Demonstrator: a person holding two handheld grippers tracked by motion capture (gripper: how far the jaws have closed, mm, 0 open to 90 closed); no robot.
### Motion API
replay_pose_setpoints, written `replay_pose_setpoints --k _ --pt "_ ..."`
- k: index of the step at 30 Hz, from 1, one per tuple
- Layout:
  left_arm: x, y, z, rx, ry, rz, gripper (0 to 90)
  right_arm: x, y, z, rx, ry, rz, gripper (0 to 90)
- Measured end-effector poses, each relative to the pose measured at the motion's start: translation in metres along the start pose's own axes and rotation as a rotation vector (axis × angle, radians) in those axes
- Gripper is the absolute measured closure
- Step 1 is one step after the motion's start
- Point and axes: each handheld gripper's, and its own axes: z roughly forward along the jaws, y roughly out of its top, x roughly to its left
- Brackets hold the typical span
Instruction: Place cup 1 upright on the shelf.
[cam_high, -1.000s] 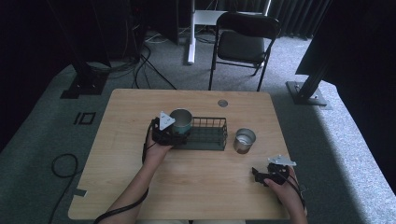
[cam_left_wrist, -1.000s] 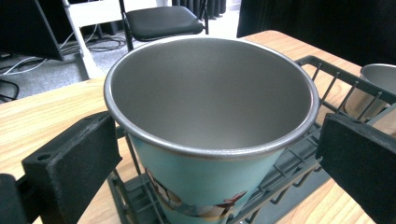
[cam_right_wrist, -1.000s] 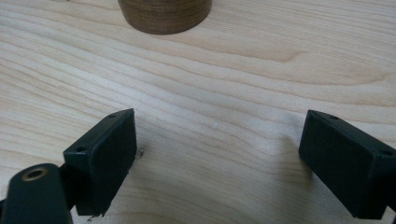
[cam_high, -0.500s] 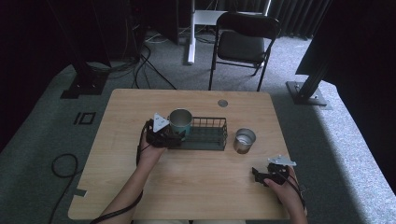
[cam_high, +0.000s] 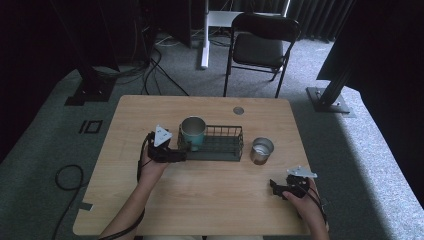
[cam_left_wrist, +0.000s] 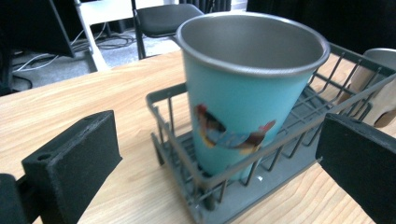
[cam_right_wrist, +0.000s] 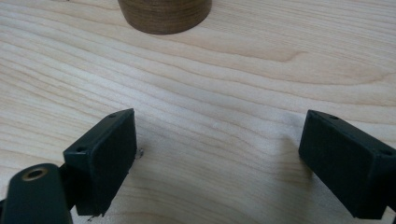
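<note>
Teal cup (cam_left_wrist: 247, 107) is stood at the wire basket's (cam_left_wrist: 187, 163) nine o'clock end; left gripper (cam_left_wrist: 219, 154) and right gripper (cam_right_wrist: 217, 158) are held agape

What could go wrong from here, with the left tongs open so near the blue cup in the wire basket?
1. The blue cup stands at the very end of the wire basket; a push from the left tongs might tip it.
2. A pad may catch the basket's low rim and drag the basket.
3. If dragged, the basket could bump the steel cup close beside it.
</note>
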Motion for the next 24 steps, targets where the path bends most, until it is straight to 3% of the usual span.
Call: replay_pose_setpoints --k 17,24 --pt "0.021 -0.019 -0.029 0.014 0.046 -0.007 0.3 0.000 0.000 0.000 0.000 0.000 0.000 11.0" --pt "0.027 -0.027 -0.037 0.032 0.043 -0.016 0.3 0.000 0.000 0.000 0.000 0.000 0.000 11.0"
